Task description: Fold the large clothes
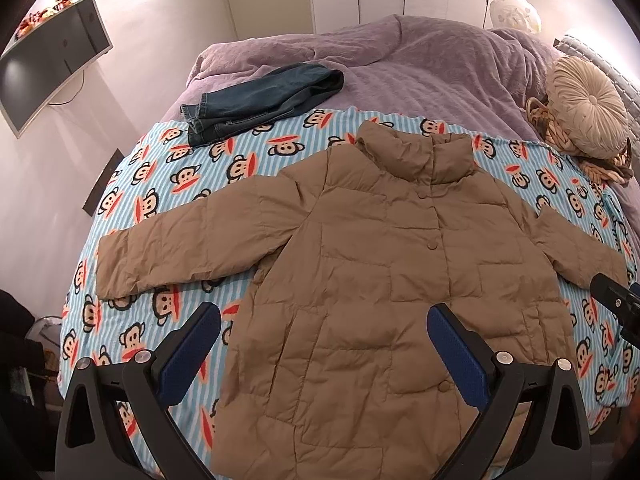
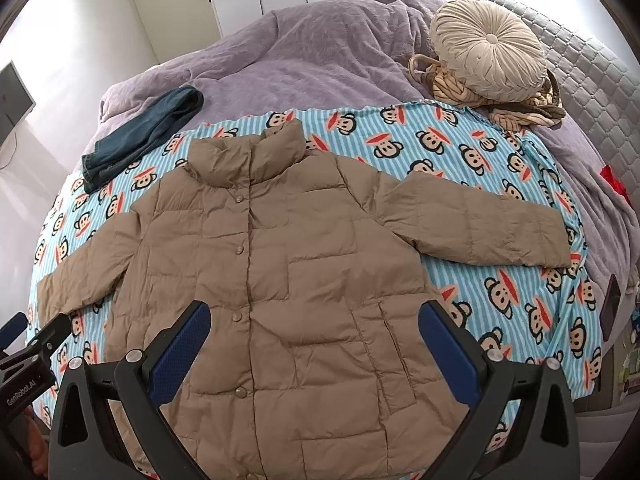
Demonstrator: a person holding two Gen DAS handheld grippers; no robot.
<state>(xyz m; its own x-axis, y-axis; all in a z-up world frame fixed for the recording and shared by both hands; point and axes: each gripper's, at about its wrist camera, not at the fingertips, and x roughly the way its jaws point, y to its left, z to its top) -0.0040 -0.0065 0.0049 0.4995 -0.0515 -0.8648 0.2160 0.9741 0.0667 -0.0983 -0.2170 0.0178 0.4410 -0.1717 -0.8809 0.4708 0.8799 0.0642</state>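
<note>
A tan quilted puffer jacket point(image 1: 360, 264) point(image 2: 280, 264) lies flat and buttoned on a blue striped monkey-print sheet point(image 1: 168, 184) point(image 2: 480, 184), collar away from me, both sleeves spread out to the sides. My left gripper point(image 1: 324, 320) hovers open above the jacket's lower left part, nothing between its blue pads. My right gripper point(image 2: 314, 320) hovers open over the jacket's lower middle, also holding nothing. The right gripper's black body shows at the right edge of the left wrist view, and the left gripper's body at the lower left of the right wrist view.
Folded dark jeans point(image 1: 256, 100) point(image 2: 140, 136) lie at the far left on the purple blanket point(image 1: 400, 60) point(image 2: 300, 52). A round beige cushion point(image 1: 588, 108) point(image 2: 488, 48) on a woven basket sits far right. A monitor point(image 1: 48, 64) hangs on the left wall; doors behind.
</note>
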